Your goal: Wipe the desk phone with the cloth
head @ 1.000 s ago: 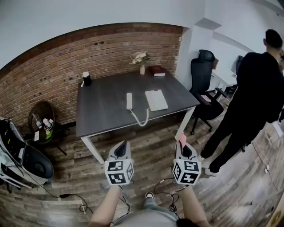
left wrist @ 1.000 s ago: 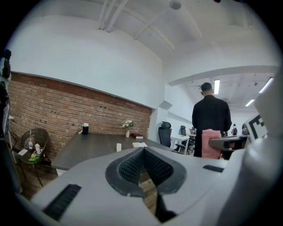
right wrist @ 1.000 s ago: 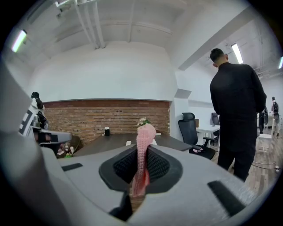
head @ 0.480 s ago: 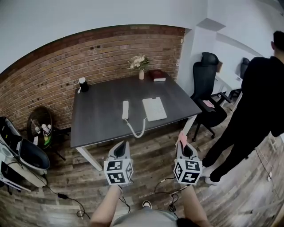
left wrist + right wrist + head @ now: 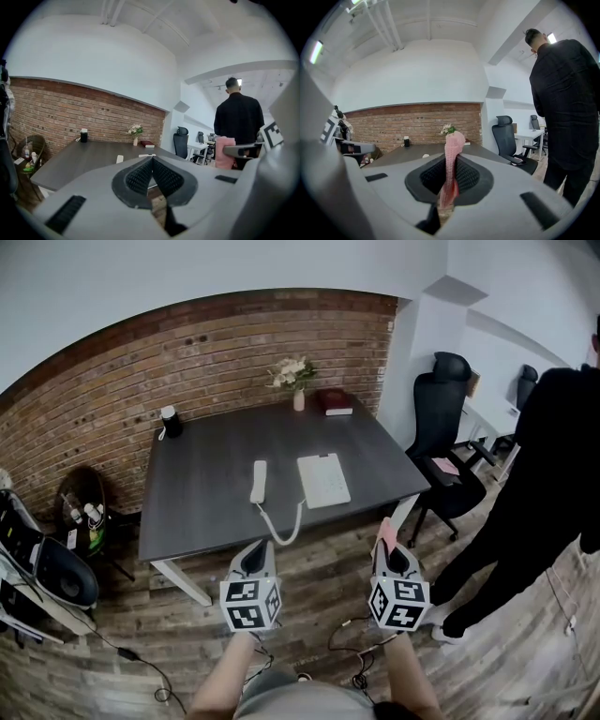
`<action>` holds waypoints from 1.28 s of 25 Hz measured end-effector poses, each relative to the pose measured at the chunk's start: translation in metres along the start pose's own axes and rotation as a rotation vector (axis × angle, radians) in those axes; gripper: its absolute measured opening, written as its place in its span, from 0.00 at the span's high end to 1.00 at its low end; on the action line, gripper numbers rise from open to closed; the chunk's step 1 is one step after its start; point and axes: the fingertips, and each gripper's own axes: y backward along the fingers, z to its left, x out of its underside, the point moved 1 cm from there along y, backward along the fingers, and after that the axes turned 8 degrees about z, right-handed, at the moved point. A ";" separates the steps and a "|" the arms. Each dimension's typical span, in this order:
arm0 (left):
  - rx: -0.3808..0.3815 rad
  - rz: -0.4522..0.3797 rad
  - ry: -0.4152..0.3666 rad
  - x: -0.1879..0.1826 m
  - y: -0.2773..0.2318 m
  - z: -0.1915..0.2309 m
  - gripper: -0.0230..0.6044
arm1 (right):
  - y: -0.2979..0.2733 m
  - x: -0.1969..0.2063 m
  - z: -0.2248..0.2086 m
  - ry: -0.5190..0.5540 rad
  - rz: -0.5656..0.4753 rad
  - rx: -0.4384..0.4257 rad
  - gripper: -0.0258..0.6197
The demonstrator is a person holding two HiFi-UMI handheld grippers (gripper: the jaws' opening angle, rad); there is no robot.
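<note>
The cloth (image 5: 451,143) is clamped in the right tool (image 5: 387,547) — lower end hidden; the left tool (image 5: 152,163) is closed, empty.

Even indoor light, strong fisheye distortion

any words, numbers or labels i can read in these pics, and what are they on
No text can be read in any view.
phone base: keys too small to read.
book: cover too small and blurred to read.
left hand-held gripper and right hand-held gripper: black-and-white square patterns only, no letters or numbers.
</note>
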 end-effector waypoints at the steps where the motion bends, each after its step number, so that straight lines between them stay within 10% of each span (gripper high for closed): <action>1: 0.000 0.007 -0.001 0.001 -0.005 0.000 0.96 | -0.004 0.001 -0.001 -0.001 0.006 -0.002 0.92; 32: 0.055 0.016 0.011 -0.094 -0.262 0.058 0.96 | -0.248 -0.072 -0.044 -0.009 0.056 0.024 0.92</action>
